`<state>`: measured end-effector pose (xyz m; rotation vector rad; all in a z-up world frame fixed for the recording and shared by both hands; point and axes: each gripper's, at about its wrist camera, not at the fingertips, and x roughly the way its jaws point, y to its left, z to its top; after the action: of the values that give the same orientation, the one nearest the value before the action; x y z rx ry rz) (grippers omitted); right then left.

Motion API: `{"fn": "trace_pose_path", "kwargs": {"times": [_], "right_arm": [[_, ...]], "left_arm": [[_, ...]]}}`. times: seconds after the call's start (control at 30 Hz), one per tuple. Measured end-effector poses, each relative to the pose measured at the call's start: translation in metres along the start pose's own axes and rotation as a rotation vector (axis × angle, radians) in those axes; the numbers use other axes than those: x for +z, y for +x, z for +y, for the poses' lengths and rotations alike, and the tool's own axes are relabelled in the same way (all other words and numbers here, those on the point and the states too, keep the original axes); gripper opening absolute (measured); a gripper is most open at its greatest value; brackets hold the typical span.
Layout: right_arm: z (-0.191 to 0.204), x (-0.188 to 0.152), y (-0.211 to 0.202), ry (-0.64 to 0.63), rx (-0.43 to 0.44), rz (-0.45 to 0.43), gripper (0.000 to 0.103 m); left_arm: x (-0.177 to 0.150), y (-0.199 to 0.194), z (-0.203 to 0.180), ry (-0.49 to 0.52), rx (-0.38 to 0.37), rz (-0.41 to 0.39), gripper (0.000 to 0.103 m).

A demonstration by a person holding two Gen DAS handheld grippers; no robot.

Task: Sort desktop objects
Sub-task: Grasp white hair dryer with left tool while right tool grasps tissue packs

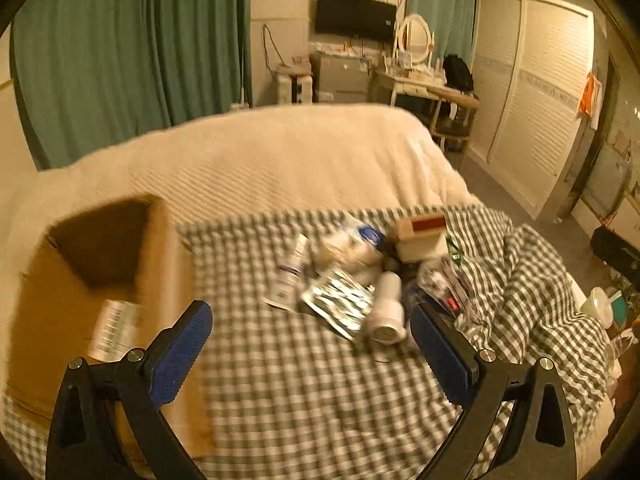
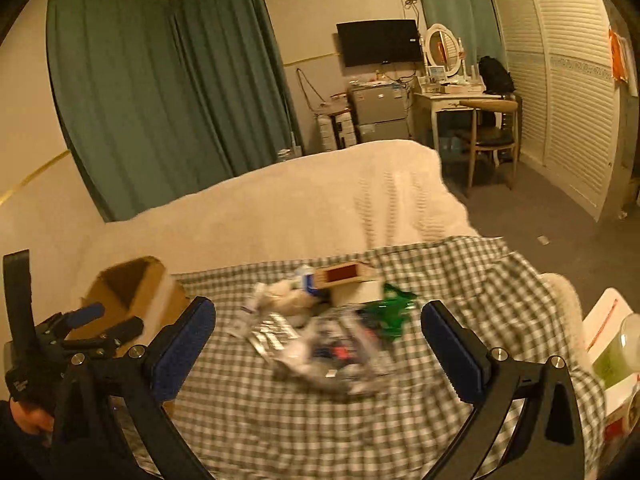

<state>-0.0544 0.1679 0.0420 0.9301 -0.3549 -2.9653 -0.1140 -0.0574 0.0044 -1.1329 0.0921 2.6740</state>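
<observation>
— What lies ahead of your tools?
— A bed (image 1: 280, 160) with a checked cloth (image 1: 288, 380); a cardboard box (image 1: 92, 280) left of my left tool (image 1: 312, 328).
— And the things to sort?
— A blurred pile (image 2: 320, 332) just ahead of my right tool (image 2: 318, 324). Both tools gape wide, empty.

My left gripper (image 1: 312, 320): I see black arms and blue pads.
My right gripper (image 2: 318, 320): black arms and blue pads too.
Cloth (image 1: 280, 380): green and white checks.
Blanket (image 1: 280, 156): plain cream with thin ridges.
Cardboard box (image 1: 80, 280): brown, with a white label.
Small box (image 1: 420, 236): cream with a dark red patch.
Bottle (image 1: 386, 308): white.
Wrapper (image 2: 390, 314): bright green.
Foil pack (image 1: 340, 304): shiny silver.
Curtains (image 2: 152, 92): dark green.
</observation>
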Motion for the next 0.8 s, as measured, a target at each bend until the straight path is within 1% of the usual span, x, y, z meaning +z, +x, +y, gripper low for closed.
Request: {"fn": "trace_pose_path", "kwargs": {"times": [0.17, 0.23, 0.27, 0.37, 0.4, 0.47, 0.5, 0.53, 0.57, 0.63, 0.7, 0.8], "right_arm": [[-0.036, -0.018, 0.026, -0.013, 0.008, 0.037, 0.103], [-0.045, -0.030, 0.042, -0.028, 0.012, 0.066, 0.103], [-0.049, -0.036, 0.051, -0.033, 0.019, 0.082, 0.103], [-0.055, -0.050, 0.076, -0.062, 0.046, 0.109, 0.103], [-0.054, -0.056, 0.082, -0.067, 0.059, 0.109, 0.103], [-0.056, -0.060, 0.091, -0.059, 0.087, 0.112, 0.103], [-0.057, -0.062, 0.097, -0.049, 0.095, 0.120, 0.103], [-0.057, -0.064, 0.103, -0.040, 0.098, 0.126, 0.103], [-0.057, -0.066, 0.109, -0.035, 0.101, 0.134, 0.103], [-0.055, -0.072, 0.127, -0.043, 0.090, 0.165, 0.103], [-0.053, -0.077, 0.145, -0.053, 0.094, 0.199, 0.103], [-0.054, -0.079, 0.164, -0.024, 0.100, 0.233, 0.103]], "left_arm": [[-0.018, 0.064, -0.036, -0.020, 0.016, 0.087, 0.102], [-0.024, 0.085, -0.043, -0.058, 0.010, 0.094, 0.102], [-0.026, 0.096, -0.044, -0.072, -0.005, 0.106, 0.102], [-0.031, 0.124, -0.049, -0.073, -0.010, 0.134, 0.102], [-0.033, 0.131, -0.047, -0.073, -0.008, 0.119, 0.102], [-0.040, 0.136, -0.042, -0.071, -0.015, 0.059, 0.102], [-0.044, 0.142, -0.039, -0.062, -0.004, 0.048, 0.102], [-0.046, 0.145, -0.037, -0.060, -0.009, 0.052, 0.102], [-0.048, 0.151, -0.034, -0.067, -0.043, 0.069, 0.102], [-0.048, 0.155, -0.032, -0.089, -0.086, 0.081, 0.102], [-0.047, 0.157, -0.032, -0.082, -0.098, 0.086, 0.102], [-0.050, 0.157, -0.032, -0.063, -0.122, 0.072, 0.102]]}}
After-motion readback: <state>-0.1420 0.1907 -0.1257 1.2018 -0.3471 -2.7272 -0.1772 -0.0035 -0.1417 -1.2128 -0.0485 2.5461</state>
